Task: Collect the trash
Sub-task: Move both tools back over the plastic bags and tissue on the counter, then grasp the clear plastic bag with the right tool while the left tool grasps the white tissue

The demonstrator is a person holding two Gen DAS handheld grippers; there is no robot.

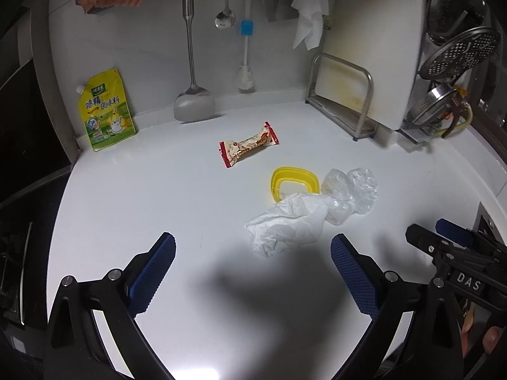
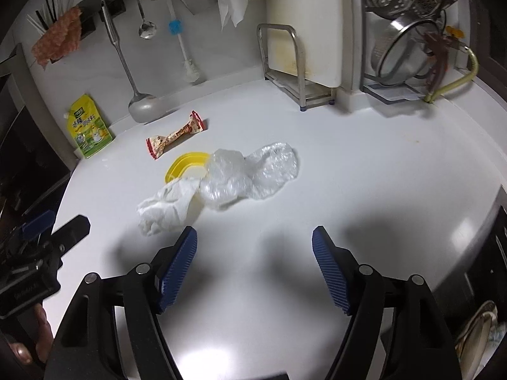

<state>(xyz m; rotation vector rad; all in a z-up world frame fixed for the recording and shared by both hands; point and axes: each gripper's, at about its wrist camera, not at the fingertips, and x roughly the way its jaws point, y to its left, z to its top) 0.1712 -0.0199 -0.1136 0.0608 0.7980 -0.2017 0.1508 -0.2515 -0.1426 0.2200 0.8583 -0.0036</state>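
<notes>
Presently, on the white countertop (image 1: 126, 196):

1. Crumpled white paper tissue (image 1: 285, 224), nearest the grippers, touching items 2 and 3. Judged very light and soft; any raised fold should pinch easily.
2. Clear crinkled plastic film (image 2: 250, 174), bunched, lying against the tissue. Likely weightless, slippery and springy; best taken at the thickest wad, not at a loose edge.
3. Yellow rounded-square plastic lid ring (image 1: 294, 182), flat, partly under the tissue and film. Stiff and thin; it lies flush, so the exposed rim is the only hold.
4. Red-and-white twisted snack wrapper (image 1: 248, 148), apart from the cluster, toward the wall. Light, crackly; the narrow waist looks the easiest grip.

Left gripper (image 1: 253, 269): blue ribbed pads wide apart, nothing between them, short of the tissue.
Right gripper (image 2: 255, 267): pads apart, empty, just short of the tissue and film.

Not determinable: how much of the yellow ring is covered; whether the wrapper is empty; no bin or trash receptacle appears in either view.
</notes>
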